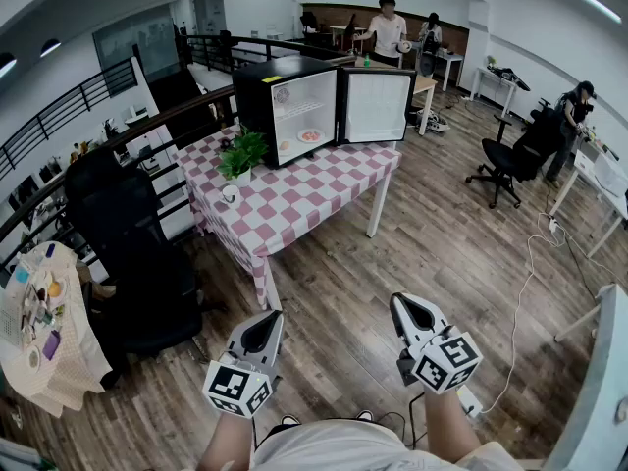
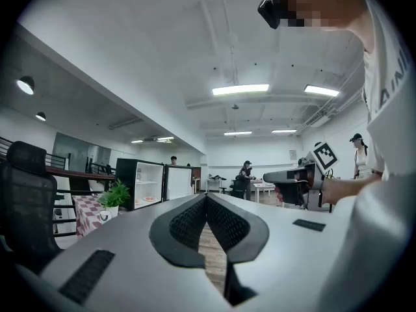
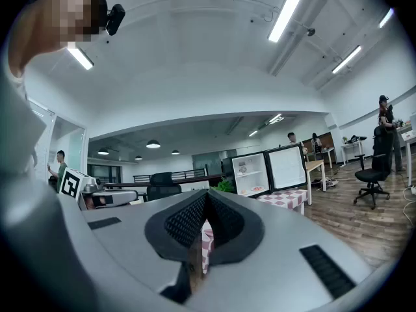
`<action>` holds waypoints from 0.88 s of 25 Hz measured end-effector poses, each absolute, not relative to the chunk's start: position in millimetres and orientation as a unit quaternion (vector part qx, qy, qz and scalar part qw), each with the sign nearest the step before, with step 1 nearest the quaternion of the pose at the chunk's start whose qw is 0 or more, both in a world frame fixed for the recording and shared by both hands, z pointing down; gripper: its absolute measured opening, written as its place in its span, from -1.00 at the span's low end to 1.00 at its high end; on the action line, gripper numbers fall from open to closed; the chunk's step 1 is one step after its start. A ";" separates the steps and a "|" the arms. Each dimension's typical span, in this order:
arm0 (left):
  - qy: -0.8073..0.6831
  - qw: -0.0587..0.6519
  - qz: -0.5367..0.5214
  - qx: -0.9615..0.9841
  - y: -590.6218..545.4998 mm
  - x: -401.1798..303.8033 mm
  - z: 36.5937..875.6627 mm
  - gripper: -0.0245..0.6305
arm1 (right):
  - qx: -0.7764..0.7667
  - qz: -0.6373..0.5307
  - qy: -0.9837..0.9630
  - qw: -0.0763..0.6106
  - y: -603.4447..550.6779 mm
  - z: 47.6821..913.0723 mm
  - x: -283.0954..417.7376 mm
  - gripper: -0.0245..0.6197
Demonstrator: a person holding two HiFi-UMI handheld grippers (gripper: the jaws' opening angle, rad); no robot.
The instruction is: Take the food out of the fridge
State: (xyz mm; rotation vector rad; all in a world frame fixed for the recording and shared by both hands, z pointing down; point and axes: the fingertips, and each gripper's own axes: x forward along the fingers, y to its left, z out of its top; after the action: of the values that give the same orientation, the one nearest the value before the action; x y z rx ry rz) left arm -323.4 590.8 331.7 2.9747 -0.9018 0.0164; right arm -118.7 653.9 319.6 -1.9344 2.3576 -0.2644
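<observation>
Wood floor (image 1: 422,253) | pink-checked table (image 1: 294,199) | black fridge (image 1: 260,101) door open | 1 plant (image 1: 242,153)

Left tool (image 1: 269,320), right tool (image 1: 402,304): grey (black-and-white marker cubes (image 1: 238,389)).

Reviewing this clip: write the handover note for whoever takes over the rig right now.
Left gripper: shut, empty.
Right gripper: shut, empty.
Things: the fridge stands on the checkered table, across the floor from the person. Its door is open, and a plate of food sits inside, low down.
Done: door already open.
Left: walk over, grip the food, take it out.
</observation>
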 end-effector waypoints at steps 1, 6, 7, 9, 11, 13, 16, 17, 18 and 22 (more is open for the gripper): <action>-0.289 0.016 0.007 0.957 591.5 -322.4 331.5 -0.91 | -0.631 -0.085 0.770 0.041 653.5 319.1 -118.7 -0.86; -0.288 0.015 0.009 0.957 595.0 -320.4 331.1 -0.91 | -0.627 -0.082 0.774 0.039 654.1 318.9 -119.6 -0.86; -0.289 0.015 0.009 0.957 595.5 -320.4 331.2 -0.91 | -0.627 -0.081 0.774 0.039 654.5 319.4 -119.3 -0.86; -0.290 0.015 0.009 0.957 596.4 -320.0 330.9 -0.90 | -0.628 -0.081 0.773 0.039 654.5 319.8 -117.9 -0.86; -0.290 0.016 0.009 0.957 597.4 -319.7 330.4 -0.91 | -0.630 -0.087 0.771 0.046 653.8 318.8 -116.0 -0.86; -0.291 0.016 0.010 0.956 598.3 -319.5 330.3 -0.90 | -0.629 -0.097 0.768 0.063 651.8 318.7 -112.9 -0.86; -0.295 0.015 0.011 0.955 598.4 -318.7 328.8 -0.91 | -0.629 -0.105 0.766 0.084 649.4 316.9 -108.5 -0.87; -0.296 0.015 0.012 0.955 598.3 -318.0 328.0 -0.91 | -0.628 -0.104 0.767 0.088 649.3 316.0 -107.4 -0.87; -0.296 0.014 0.012 0.955 598.5 -316.8 327.3 -0.91 | -0.625 -0.102 0.768 0.092 649.4 315.4 -106.0 -0.87; -0.297 0.011 0.016 0.955 602.2 -305.7 324.4 -0.91 | -0.621 -0.105 0.771 0.100 652.5 314.4 -95.8 -0.87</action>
State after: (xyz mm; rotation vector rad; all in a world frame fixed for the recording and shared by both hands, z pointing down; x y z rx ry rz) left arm -305.7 602.2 324.4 2.9786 -0.9272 0.0513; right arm -95.8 652.5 314.4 -1.8344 2.2773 -0.3093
